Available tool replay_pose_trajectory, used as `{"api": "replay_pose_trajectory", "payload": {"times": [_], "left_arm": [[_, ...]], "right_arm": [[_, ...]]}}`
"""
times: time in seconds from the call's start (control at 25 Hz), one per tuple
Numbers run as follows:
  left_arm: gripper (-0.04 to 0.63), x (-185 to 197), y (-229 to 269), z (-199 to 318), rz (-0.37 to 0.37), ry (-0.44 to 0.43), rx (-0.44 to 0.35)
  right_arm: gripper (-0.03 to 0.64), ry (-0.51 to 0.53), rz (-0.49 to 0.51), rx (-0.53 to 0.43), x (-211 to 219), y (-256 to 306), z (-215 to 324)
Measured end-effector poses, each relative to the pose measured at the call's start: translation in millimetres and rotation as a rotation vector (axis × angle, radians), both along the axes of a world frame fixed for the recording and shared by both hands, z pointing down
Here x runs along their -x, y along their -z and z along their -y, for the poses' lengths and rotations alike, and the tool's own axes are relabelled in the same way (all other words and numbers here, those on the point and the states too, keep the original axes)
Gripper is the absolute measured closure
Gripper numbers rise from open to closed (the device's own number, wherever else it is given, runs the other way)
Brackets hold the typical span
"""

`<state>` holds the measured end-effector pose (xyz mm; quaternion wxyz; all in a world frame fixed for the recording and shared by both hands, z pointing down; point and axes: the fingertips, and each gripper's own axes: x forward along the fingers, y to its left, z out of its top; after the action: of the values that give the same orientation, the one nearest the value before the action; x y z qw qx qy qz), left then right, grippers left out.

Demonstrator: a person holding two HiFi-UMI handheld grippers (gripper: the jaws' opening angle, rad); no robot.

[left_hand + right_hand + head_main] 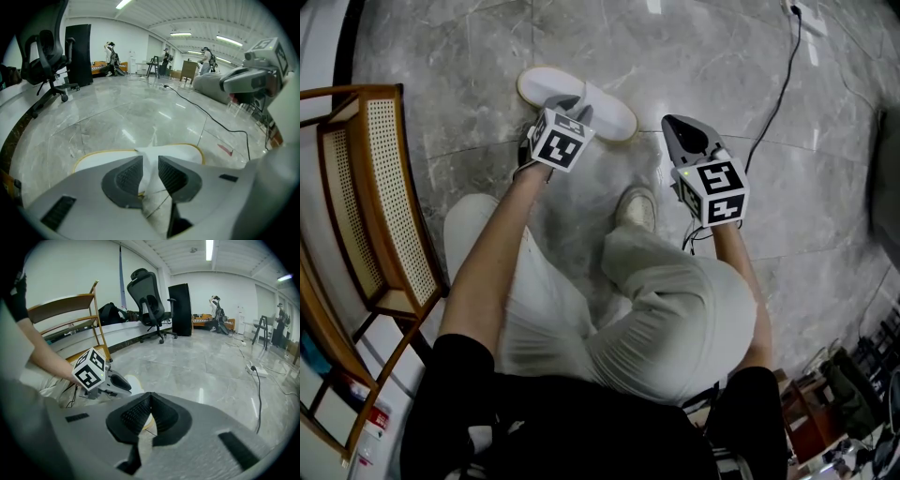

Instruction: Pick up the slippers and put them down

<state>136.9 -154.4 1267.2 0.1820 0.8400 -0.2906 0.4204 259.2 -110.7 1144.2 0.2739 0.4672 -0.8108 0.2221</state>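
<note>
The white slipper (602, 111) lies on the grey stone floor (469, 56), just in front of your feet. It has a thin yellow line round its edge. Its soft white strap (151, 154) stands up in a little peak over the middle of it.

Your left hand-held gripper (574, 108) points down at the slipper from your side. Its two jaws stand a little way apart, and the peak of the strap sits between them. The dark ridged pads (129, 176) are one on each side of the strap, with a gap between them. Low down in that gap you can see the floor.

Your right hand-held gripper (673, 127) hangs just to the right of the slipper and does not touch it. Its jaws are pressed together at the tips, and nothing is between them. The cube (717, 190) with black and white squares on it faces up at you.

Your shoe (636, 208) stands on the floor between the two hand-held grippers, near the slipper. Your knees are bent, and your trousers (675, 309) are a light colour.

A wooden chair (337, 103) with a woven back stands at your left. A black cable (773, 94) runs over the floor at your right, well apart from the slipper. The left gripper view looks across a big room. A black office chair (47, 61) is off to one side, and some people (112, 54) stand far away at the back.
</note>
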Motion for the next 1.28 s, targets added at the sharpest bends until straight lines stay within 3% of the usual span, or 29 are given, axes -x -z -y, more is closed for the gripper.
{"api": "replay_pose_trajectory", "payload": {"times": [0.36, 0.64, 0.8, 1.08, 1.28], "left_arm": [[0.525, -6.5, 24.0, 8.0, 0.014, -0.057, 0.019], [0.566, -7.6, 59.8, 10.0, 0.033, -0.097, 0.028], [0.578, -6.8, 96.0, 5.3, 0.012, -0.093, 0.022], [0.589, 3.3, 185.3, 2.2, -0.065, -0.008, 0.017], [0.589, 15.0, 258.6, -0.1, -0.050, 0.016, 0.036]], "right_arm": [[0.624, -0.010, 0.012, 0.007, 1.5, 13.6, 5.4], [0.624, -0.011, 0.010, 0.023, -6.4, 45.4, 7.2], [0.624, -0.021, 0.007, 0.048, -13.8, 75.6, 7.2], [0.624, -0.007, 0.005, 0.072, -14.6, 150.3, 7.0], [0.624, -0.027, 0.024, 0.091, -18.4, 223.8, 9.1]]}}
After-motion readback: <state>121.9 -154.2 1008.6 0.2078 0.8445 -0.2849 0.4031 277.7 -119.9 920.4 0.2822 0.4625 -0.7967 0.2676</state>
